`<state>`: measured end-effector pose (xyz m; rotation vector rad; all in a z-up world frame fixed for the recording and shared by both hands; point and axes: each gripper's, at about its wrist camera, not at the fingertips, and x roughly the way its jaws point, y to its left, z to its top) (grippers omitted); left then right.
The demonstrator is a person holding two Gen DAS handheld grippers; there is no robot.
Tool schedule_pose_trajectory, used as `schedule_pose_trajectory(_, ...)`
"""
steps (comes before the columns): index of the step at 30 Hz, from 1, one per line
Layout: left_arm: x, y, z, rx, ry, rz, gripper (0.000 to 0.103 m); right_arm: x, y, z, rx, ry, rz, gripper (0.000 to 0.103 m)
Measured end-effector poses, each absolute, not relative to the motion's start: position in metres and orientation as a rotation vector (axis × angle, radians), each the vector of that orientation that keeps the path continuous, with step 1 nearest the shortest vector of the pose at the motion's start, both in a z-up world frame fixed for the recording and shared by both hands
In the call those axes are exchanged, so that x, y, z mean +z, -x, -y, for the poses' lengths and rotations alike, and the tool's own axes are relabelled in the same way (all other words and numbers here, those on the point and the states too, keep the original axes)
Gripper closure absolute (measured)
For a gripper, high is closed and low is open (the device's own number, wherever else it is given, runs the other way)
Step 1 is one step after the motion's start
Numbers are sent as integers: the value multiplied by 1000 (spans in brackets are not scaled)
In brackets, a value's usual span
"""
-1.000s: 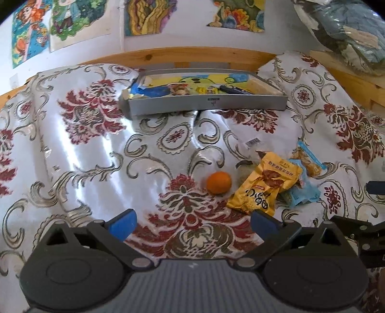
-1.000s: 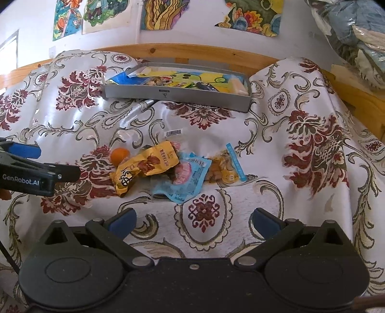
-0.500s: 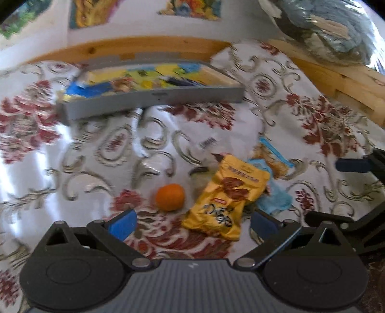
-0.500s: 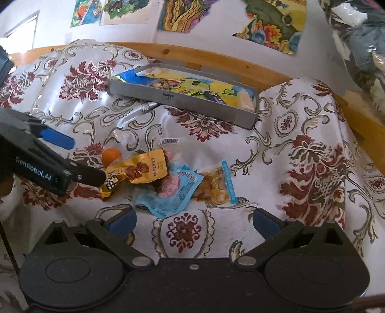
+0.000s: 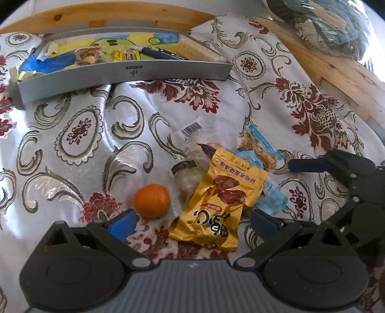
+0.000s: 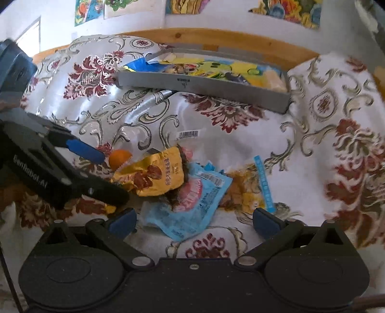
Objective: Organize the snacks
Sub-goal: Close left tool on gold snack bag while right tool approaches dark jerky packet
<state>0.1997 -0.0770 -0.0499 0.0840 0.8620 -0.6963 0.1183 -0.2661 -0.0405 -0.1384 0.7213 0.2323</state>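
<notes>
A pile of snacks lies on the patterned cloth: a yellow packet (image 5: 216,199) (image 6: 154,173), a light blue packet (image 6: 192,204) (image 5: 272,195), a clear pack with a blue strip (image 6: 255,190) (image 5: 259,149), a clear wrapped snack (image 5: 190,168) and an orange (image 5: 152,200) (image 6: 119,157). My left gripper (image 5: 192,220) (image 6: 96,173) is open, its fingers straddling the yellow packet's near end and the orange. My right gripper (image 6: 193,222) is open just before the light blue packet; one blue fingertip (image 5: 303,165) shows beside the pile.
A grey tray (image 5: 125,74) (image 6: 204,85) holding several snacks and wrappers stands at the back by the wooden rail (image 6: 216,36). A bundled plastic bag (image 5: 324,21) lies at the upper right. The cloth is bumpy and slopes off to both sides.
Both grippers have moved forward and down toward the snack pile. The left one swung right, now framing the yellow packet and orange. The right one closed in on the blue packet.
</notes>
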Motion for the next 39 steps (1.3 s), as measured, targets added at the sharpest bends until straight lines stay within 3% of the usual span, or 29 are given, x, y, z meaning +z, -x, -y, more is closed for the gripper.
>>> schedule_pose_trajectory(6, -52, -202, 81, -731, -93, -875, 1, -48, -126, 269, 239, 109, -759, 16)
schedule_pose_trajectory(13, -53, -201, 78, -743, -79, -873, 3, -45, -113, 269, 246, 170, -728, 45)
schedule_pose_trajectory(17, -52, -201, 81, -760, -103, -872, 6, -44, -113, 278, 229, 150, -731, 51)
schedule_pose_trajectory(20, -54, -200, 88, -774, -142, -872, 8, -44, -113, 282, 220, 144, -730, 52)
schedule_pose_trajectory(27, -59, -198, 105, -789, -248, -855, 37, -45, -112, 286, 217, 129, -729, 52)
schedule_pose_trajectory(30, -58, -198, 105, -781, -231, -858, 40, -44, -111, 287, 219, 126, -728, 51)
schedule_pose_trajectory(32, -58, -197, 103, -770, -222, -858, 42, -44, -111, 288, 227, 125, -728, 44)
schedule_pose_trajectory(39, -55, -196, 84, -612, -83, -927, 45, -43, -113, 290, 228, 124, -726, 34)
